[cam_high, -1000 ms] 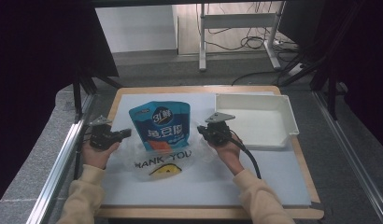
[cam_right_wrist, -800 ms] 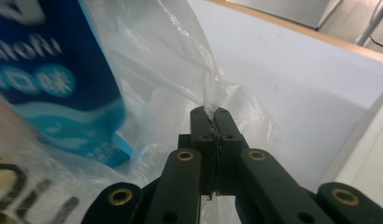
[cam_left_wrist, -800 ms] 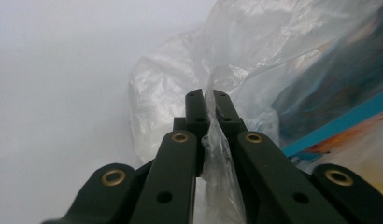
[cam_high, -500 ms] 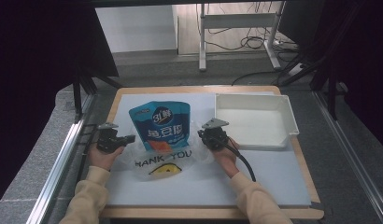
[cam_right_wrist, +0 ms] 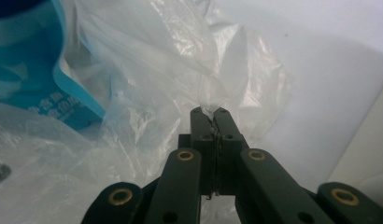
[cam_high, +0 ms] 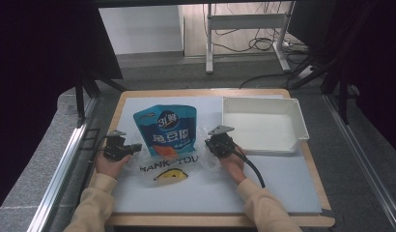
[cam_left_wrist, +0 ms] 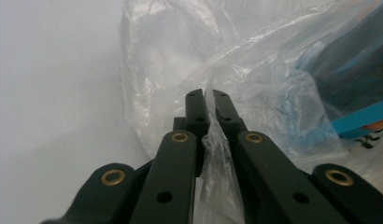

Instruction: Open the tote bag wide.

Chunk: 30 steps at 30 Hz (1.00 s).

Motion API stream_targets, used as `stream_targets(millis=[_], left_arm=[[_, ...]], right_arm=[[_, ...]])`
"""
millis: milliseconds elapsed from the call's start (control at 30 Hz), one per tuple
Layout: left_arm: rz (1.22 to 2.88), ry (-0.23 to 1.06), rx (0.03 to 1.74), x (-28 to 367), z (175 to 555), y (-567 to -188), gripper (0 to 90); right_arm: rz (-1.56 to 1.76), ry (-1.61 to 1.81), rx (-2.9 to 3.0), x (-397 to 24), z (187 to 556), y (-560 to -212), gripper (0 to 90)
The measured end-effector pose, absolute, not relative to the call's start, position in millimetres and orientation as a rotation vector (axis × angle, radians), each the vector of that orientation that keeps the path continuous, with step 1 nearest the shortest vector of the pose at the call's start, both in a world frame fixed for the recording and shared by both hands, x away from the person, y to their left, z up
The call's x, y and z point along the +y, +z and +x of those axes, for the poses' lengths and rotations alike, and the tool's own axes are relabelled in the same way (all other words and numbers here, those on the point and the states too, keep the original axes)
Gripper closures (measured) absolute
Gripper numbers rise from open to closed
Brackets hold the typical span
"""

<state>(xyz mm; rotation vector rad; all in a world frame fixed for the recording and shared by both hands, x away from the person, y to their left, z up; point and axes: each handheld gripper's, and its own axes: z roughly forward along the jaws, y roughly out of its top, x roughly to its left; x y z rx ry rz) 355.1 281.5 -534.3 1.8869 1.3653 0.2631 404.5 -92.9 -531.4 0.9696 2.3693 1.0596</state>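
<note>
A person sits at a table [cam_high: 292, 193] and holds a tool in each hand. A clear plastic bag [cam_high: 179, 166] lies flat on the white mat, in front of the person and between the two hands. It has black letters and a yellow shape printed on it. A blue snack pouch [cam_high: 166, 130] is partly inside the bag, with its top end sticking out toward the far side of the table.

The left gripper [cam_high: 133, 149] is at the left edge of the bag. In the left gripper view, its two black jaws are squeezed together on a fold of the thin plastic [cam_left_wrist: 213, 154] (the plastic runs down between them).

The right gripper [cam_high: 209, 145] is at the right edge of the bag. In the right gripper view, its jaws are pressed tight together too, and a little crumpled bit of the plastic [cam_right_wrist: 210, 100] pokes out at their tips.

A white tray [cam_high: 297, 125] sits to the right of the pouch, near the far right corner of the mat. It is close to the right gripper but not touching it.
</note>
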Motion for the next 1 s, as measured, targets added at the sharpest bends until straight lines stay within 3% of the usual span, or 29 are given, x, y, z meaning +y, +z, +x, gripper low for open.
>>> stream_targets(millis=[900, 1000], left_arm=[[1.905, 0.259, 1.379, 276, 355, -548, 86.5], [1.906, 0.261, 1.378, 276, 355, -548, 86.1]], right_arm=[[0.982, 1.050, 2.379, -94, 405, -537, 88.0], [0.983, 1.064, 2.381, -94, 405, -537, 79.5]])
